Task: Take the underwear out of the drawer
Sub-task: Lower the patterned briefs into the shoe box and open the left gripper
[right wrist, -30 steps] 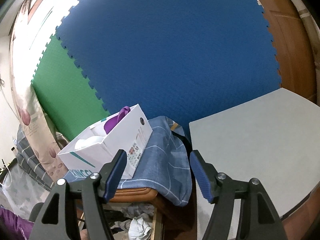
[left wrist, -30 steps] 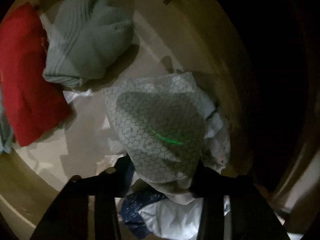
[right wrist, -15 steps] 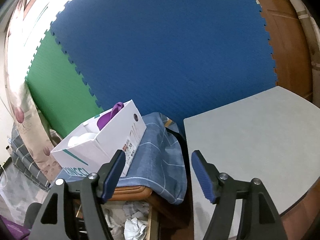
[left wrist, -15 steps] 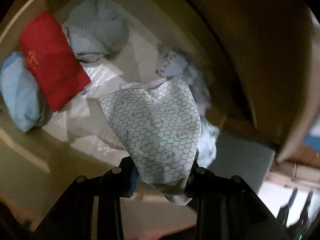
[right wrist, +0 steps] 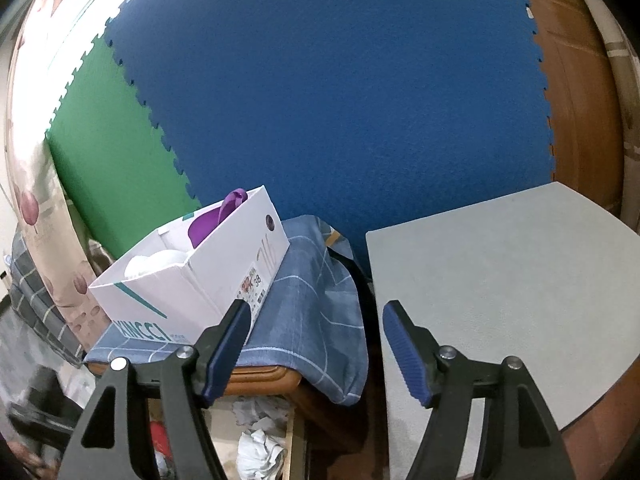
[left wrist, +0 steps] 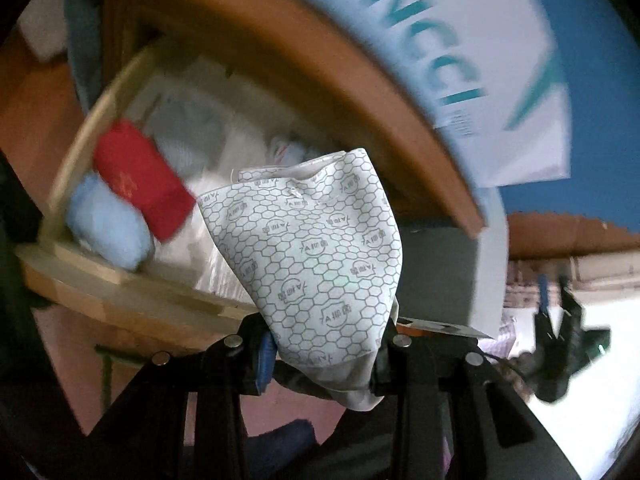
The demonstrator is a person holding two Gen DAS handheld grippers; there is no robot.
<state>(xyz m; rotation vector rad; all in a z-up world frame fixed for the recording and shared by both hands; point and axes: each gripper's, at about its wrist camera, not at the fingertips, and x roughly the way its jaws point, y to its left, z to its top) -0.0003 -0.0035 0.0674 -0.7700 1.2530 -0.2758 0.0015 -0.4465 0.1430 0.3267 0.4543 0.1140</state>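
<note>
A: What's the left hand-held gripper (left wrist: 324,354) got?
B: Its jaws pinch white underwear (left wrist: 316,256) with a green honeycomb print, which stands up in front of the open drawer (left wrist: 120,276).
A: And inside the drawer?
B: A red folded piece (left wrist: 140,178), a pale blue bundle (left wrist: 106,226), blurred white clothes behind.

The left tongs (left wrist: 324,356) are clamped on the underwear (left wrist: 316,256), held raised in front of the drawer (left wrist: 120,280). The right tongs (right wrist: 316,340) stand wide apart, gripping nothing, hovering above the drawer and pointing at the gap beside the tabletop (right wrist: 500,280).
</note>
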